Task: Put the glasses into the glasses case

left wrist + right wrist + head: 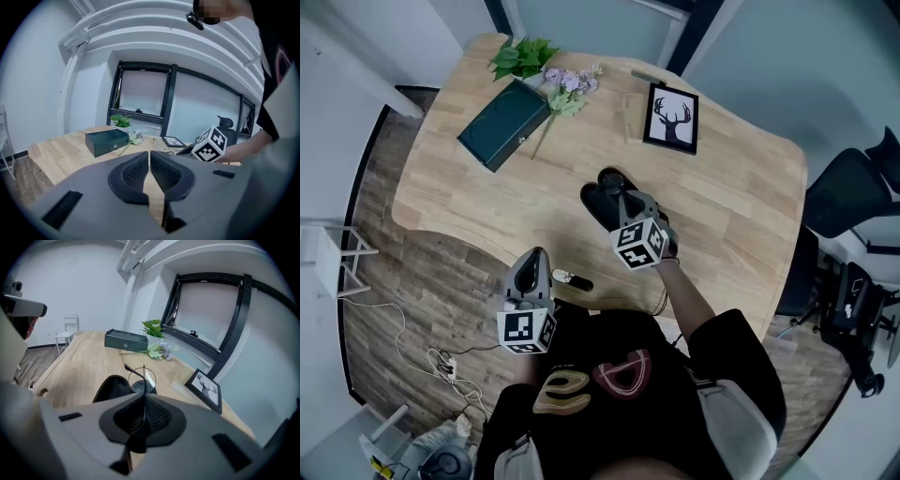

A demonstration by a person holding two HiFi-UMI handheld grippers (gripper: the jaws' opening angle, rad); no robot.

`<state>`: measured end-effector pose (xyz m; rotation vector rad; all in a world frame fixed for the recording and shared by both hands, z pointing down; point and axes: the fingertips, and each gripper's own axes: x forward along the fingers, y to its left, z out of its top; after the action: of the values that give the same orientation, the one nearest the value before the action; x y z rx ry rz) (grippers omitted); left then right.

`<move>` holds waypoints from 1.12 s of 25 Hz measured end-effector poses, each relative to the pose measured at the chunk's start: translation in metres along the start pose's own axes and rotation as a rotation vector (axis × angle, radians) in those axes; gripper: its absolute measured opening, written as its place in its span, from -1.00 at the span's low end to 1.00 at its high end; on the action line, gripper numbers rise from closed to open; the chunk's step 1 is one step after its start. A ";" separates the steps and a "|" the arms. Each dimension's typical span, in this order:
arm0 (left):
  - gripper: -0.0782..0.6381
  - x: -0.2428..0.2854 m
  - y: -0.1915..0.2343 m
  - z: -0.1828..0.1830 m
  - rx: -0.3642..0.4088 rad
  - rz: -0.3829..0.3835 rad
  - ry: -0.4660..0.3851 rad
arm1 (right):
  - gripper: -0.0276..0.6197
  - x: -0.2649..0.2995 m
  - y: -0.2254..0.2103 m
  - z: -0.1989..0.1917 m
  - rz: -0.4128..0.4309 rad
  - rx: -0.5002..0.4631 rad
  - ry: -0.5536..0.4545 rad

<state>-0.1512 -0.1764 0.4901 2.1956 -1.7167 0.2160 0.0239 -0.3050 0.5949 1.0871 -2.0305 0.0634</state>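
Observation:
The glasses (pixel 143 377) have a thin dark wire frame and round lenses. My right gripper (pixel 142 397) is shut on the frame, with one lens sticking out past the fingertips. Right under them lies the open black glasses case (pixel 110 388) on the wooden table. In the head view my right gripper (pixel 625 202) hangs over the case (pixel 598 201) near the table's middle. The left gripper (pixel 532 259) stays at the table's near edge, away from the case. Its jaws (pixel 149 154) are shut with nothing between them.
A dark green box (pixel 502 124), a potted plant (pixel 522 56) and lilac flowers (pixel 569 84) sit at the table's far left. A framed deer picture (pixel 672 117) lies at the far right. A small white and black object (pixel 572 279) rests at the near edge. An office chair (pixel 853 202) stands right of the table (pixel 741 187).

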 end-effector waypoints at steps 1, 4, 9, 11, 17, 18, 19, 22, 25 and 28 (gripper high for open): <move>-0.71 -0.001 0.000 0.000 -0.002 0.004 0.000 | -0.86 0.001 0.000 0.000 0.001 -0.002 0.001; -0.71 -0.003 0.000 -0.003 -0.006 0.017 0.001 | -0.86 0.006 -0.001 -0.001 0.003 -0.005 0.005; -0.71 -0.007 0.005 -0.006 -0.007 0.043 0.008 | -0.86 0.015 0.001 -0.005 0.011 0.001 0.019; -0.71 -0.009 0.007 -0.007 -0.011 0.054 0.013 | -0.86 0.019 0.002 -0.007 0.012 0.005 0.025; -0.71 -0.009 0.007 -0.009 -0.007 0.066 0.023 | -0.86 0.029 0.000 -0.012 0.016 0.003 0.051; -0.71 -0.008 0.007 -0.009 0.000 0.066 0.024 | -0.86 0.031 0.001 -0.013 0.016 0.001 0.058; -0.71 -0.007 0.007 -0.009 0.007 0.065 0.026 | -0.86 0.033 0.001 -0.014 0.016 -0.002 0.064; -0.71 -0.005 0.008 -0.011 0.011 0.065 0.030 | -0.86 0.037 0.002 -0.018 0.015 -0.004 0.073; -0.71 -0.002 0.007 -0.008 0.020 0.059 0.030 | -0.86 0.039 0.000 -0.019 0.011 0.002 0.080; -0.71 -0.001 0.007 -0.007 0.025 0.052 0.031 | -0.86 0.041 0.000 -0.020 0.009 0.003 0.084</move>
<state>-0.1571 -0.1748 0.4973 2.1552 -1.7649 0.2846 0.0244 -0.3254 0.6360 1.0600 -1.9605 0.1149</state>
